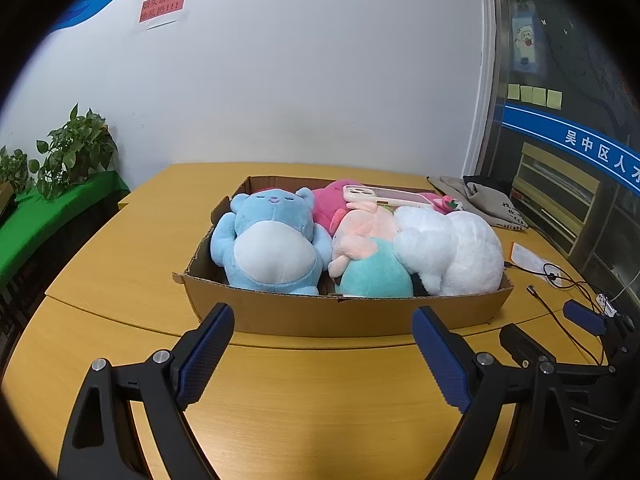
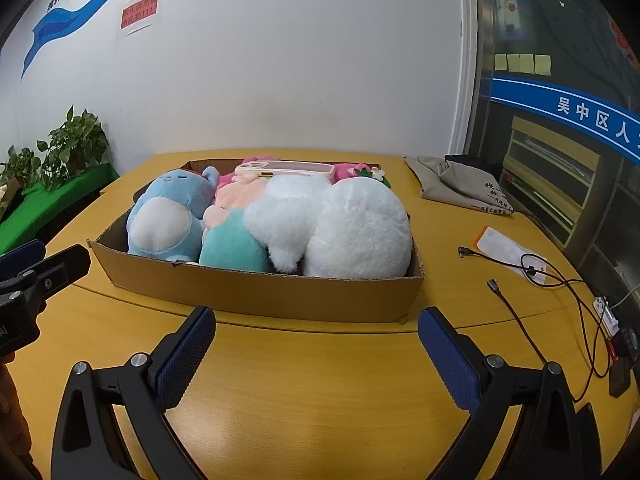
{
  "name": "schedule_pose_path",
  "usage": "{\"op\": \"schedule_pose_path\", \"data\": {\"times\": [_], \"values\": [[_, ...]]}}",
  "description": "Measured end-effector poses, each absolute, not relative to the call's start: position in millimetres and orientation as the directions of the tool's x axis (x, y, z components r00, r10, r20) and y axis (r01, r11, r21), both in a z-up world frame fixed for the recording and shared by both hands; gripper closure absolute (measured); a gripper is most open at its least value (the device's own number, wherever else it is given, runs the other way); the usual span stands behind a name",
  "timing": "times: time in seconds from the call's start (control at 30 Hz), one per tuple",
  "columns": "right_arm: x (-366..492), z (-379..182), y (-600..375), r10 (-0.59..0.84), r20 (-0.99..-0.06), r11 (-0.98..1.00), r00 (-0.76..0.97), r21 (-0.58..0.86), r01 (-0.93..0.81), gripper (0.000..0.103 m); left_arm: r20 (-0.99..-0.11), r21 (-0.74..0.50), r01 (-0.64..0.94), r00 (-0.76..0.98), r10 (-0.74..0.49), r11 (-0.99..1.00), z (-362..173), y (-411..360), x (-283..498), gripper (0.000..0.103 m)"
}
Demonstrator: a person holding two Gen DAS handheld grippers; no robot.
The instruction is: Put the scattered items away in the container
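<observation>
A shallow cardboard box point(image 1: 352, 314) point(image 2: 280, 294) sits on the yellow table, packed with soft toys. A blue bear point(image 1: 272, 236) point(image 2: 168, 216) lies at its left, a teal and peach toy point(image 1: 368, 268) point(image 2: 232, 248) in the middle, a white plush point(image 1: 452, 252) point(image 2: 344, 224) at the right, a pink toy point(image 1: 330, 204) behind. A phone in a pale case point(image 1: 388, 196) point(image 2: 286, 170) rests on top. My left gripper point(image 1: 324, 324) hovers open just before the box's near wall, nothing between its fingers. My right gripper point(image 2: 316, 324) stands open and empty beside it.
A grey cloth bag point(image 1: 480, 196) point(image 2: 452, 184) lies at the table's back right. Black cables point(image 2: 560, 292), a white packet point(image 2: 508, 254) and a power strip point(image 2: 608, 316) occupy the right edge. Potted plants point(image 1: 76, 148) stand on a green shelf at the left.
</observation>
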State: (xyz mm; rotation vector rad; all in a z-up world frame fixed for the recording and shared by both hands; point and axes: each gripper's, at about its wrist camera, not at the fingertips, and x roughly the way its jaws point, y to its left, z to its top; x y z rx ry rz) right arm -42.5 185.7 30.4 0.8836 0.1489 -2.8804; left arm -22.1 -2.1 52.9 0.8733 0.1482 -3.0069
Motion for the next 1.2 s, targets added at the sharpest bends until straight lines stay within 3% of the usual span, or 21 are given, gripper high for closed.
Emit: {"op": "schedule_pose_path", "data": {"times": [0.47, 0.57, 1.1, 1.2], "values": [[-46, 27, 190, -0.077, -0.579, -0.99, -0.812, -0.054, 0.132, 0.0, -0.568, -0.081, 0.037, -0.823, 0.015, -0.996, 47, 4, -27, 0.011], [-47, 28, 190, -0.077, -0.578, -0.99, -0.813, -0.052, 0.13, 0.0, -0.57, -0.072, 0.027, -0.821, 0.019, -0.997, 47, 7, -27, 0.0], [-46, 25, 191, -0.079, -0.584, -0.99, -0.808, -0.05, 0.134, 0.0, -0.615, -0.11, 0.008, -0.786, 0.062, -0.994, 40, 11, -28, 0.001], [-46, 24, 191, -0.076, -0.585, -0.99, -0.808, -0.054, 0.132, 0.0, -0.614, -0.084, 0.038, -0.789, 0.022, -0.996, 39, 12, -27, 0.001]]}}
